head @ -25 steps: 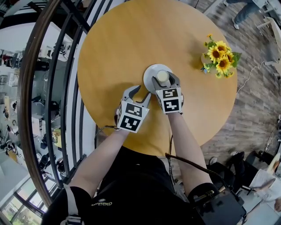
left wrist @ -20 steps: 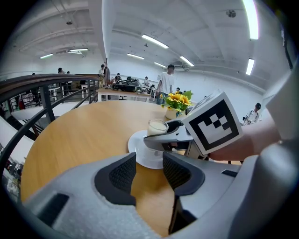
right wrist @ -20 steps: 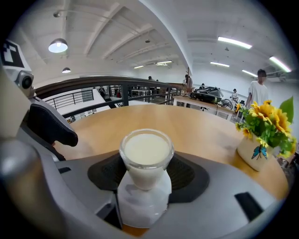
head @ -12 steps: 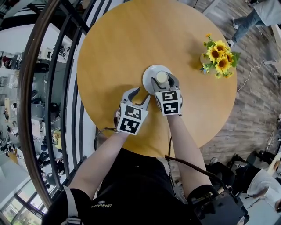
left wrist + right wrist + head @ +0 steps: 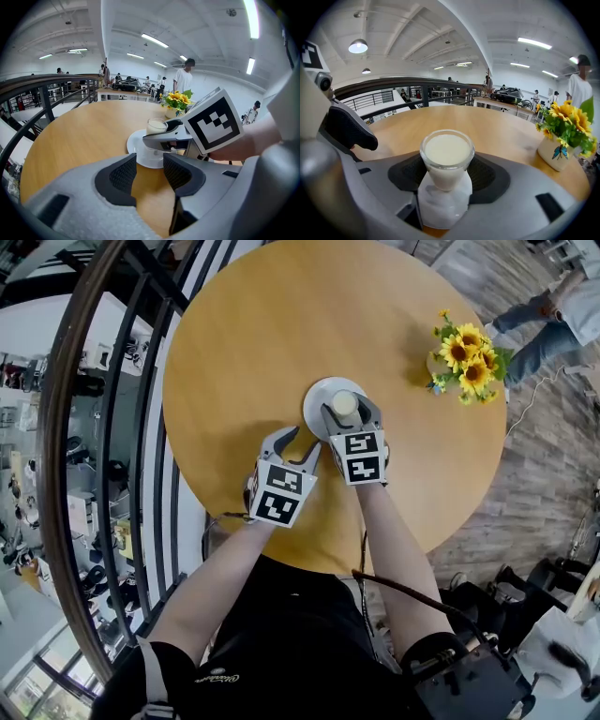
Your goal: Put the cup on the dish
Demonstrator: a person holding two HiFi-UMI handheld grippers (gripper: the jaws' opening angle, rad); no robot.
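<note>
Right gripper (image 5: 349, 411) fingers clamp cup (image 5: 447, 154) over dish (image 5: 314, 399); contact unclear. Lower straight and upright; release once seated. Left gripper (image 5: 150, 171) fingers wide, empty, beside dish.

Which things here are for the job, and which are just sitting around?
For the job:
cup
dish
right hand-held gripper, holding the cup

Just around:
sunflowers in a vase
left hand-held gripper, open and empty

The cup (image 5: 446, 154) fills the right claw (image 5: 348, 412); ahead, bare worktop (image 5: 272, 324). A sunflower vase (image 5: 466, 362) stands well to its right, the left claw (image 5: 300, 439) close at left.
</note>
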